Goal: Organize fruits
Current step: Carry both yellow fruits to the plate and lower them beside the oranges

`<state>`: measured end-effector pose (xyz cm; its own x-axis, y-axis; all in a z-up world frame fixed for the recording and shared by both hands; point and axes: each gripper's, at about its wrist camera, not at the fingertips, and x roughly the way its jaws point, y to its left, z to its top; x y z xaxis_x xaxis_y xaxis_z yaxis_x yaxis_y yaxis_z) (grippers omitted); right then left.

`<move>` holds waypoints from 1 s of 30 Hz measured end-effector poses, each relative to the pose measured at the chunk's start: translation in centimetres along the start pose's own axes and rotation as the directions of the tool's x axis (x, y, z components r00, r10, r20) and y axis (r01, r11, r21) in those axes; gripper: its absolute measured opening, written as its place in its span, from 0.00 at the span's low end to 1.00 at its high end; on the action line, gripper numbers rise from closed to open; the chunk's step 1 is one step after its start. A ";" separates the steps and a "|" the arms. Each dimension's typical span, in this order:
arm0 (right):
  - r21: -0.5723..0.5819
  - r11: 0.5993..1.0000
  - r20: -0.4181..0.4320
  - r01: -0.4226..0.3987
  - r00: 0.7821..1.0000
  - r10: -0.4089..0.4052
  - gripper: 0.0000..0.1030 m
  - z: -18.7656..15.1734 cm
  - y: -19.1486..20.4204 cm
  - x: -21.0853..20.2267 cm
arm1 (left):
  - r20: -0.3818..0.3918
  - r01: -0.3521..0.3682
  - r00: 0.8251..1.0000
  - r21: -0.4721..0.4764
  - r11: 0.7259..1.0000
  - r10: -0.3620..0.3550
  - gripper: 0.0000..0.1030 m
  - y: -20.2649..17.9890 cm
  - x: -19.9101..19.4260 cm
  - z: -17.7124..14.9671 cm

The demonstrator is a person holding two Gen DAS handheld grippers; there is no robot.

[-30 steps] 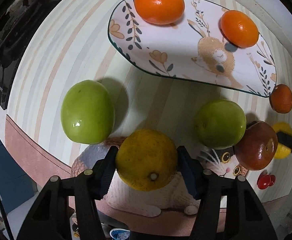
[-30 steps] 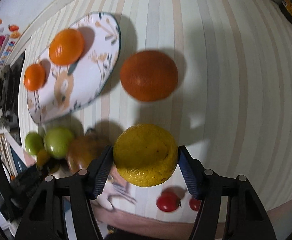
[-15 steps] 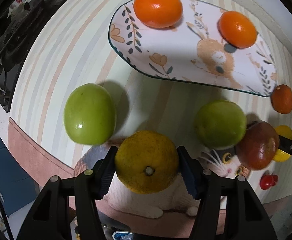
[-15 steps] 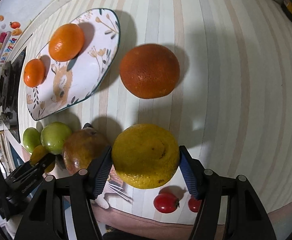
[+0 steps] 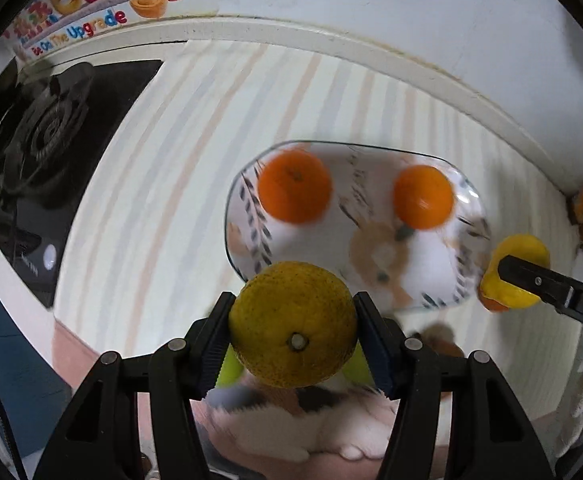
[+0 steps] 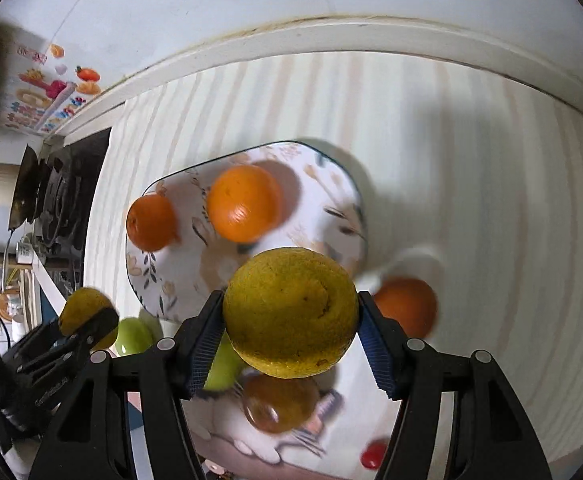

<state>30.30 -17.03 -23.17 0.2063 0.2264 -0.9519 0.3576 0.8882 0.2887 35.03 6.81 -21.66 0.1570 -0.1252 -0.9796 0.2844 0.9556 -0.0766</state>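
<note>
Grippers (image 5: 293, 340) (image 6: 291, 336) around round, pitted citrus (image 5: 291, 324)

— Where does the left wrist view look from?

— From just behind the left gripper (image 5: 293, 334), above the striped counter (image 5: 151, 208), facing forward and down toward the back wall. The patterned plate (image 5: 371, 248) lies just ahead of it, the stove (image 5: 47, 140) off to its left.

— And the right wrist view?

— Same kind of seat, behind the right gripper (image 6: 291, 332), equally near (its held fruit fills the centre). It faces the same wall, with the plate (image 6: 171, 276) ahead and slightly left.

— What do they share?

— The plate, the counter (image 6: 471, 160) and the stove (image 6: 63, 196). Each also catches the other gripper at its edge: the right gripper (image 5: 507, 270) in the left view, the left gripper (image 6: 91, 320) in the right.
</note>
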 end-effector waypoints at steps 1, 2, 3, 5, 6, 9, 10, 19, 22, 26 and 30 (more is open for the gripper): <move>-0.001 1.000 -0.011 -0.003 1.000 0.003 0.65 0.4 0.6 0.7 | -0.013 -0.009 1.000 -0.001 1.000 0.009 0.55 0.2 0.8 0.6; -0.007 1.000 -0.027 -0.003 1.000 0.003 0.65 0.8 1.2 1.6 | -0.025 -0.016 1.000 0.001 1.000 0.016 0.55 0.4 1.4 1.1; -0.009 1.000 -0.038 -0.003 0.999 0.002 0.65 1.1 1.5 2.3 | -0.040 -0.022 0.999 0.000 1.000 0.022 0.55 0.6 2.3 1.7; -0.019 1.000 -0.060 0.000 0.998 -0.001 0.65 1.8 2.3 3.9 | -0.064 -0.025 0.998 -0.004 1.000 0.025 0.55 0.9 3.4 2.7; -0.025 1.000 -0.070 0.003 0.998 -0.004 0.65 1.8 2.6 4.5 | -0.078 -0.025 0.997 -0.011 1.000 0.024 0.55 1.2 4.1 3.1; -0.026 1.000 -0.105 0.002 0.994 -0.005 0.65 1.6 3.4 6.6 | -0.104 -0.029 0.994 -0.013 1.000 0.027 0.55 1.1 5.4 4.1; -0.026 1.000 -0.110 0.001 0.994 -0.004 0.65 1.5 3.3 6.9 | -0.110 -0.029 0.994 -0.011 1.000 0.028 0.55 1.0 5.6 4.2; 0.009 1.000 -0.139 -0.018 0.990 0.019 0.66 1.4 2.2 7.5 | -0.168 -0.035 0.985 0.031 0.999 0.040 0.56 0.3 7.8 3.8; 0.005 1.000 -0.126 -0.008 0.992 0.008 0.70 1.5 1.8 6.6 | -0.177 -0.032 0.984 0.018 0.999 0.034 0.57 0.3 8.2 3.7; 0.013 1.000 -0.112 0.001 0.994 0.000 0.77 1.5 1.2 5.1 | -0.153 -0.041 0.987 0.009 0.999 0.042 0.58 0.1 7.2 3.5; 0.000 0.999 -0.087 0.046 0.995 -0.045 0.89 1.3 1.2 3.4 | -0.120 -0.048 0.992 0.000 0.999 0.048 0.79 0.1 5.5 3.3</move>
<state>32.58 -15.74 -25.97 0.1103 0.2195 -0.9694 0.3663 0.8977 0.2450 39.00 5.30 -26.45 0.0555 -0.0461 -0.9974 0.2763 0.9606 -0.0291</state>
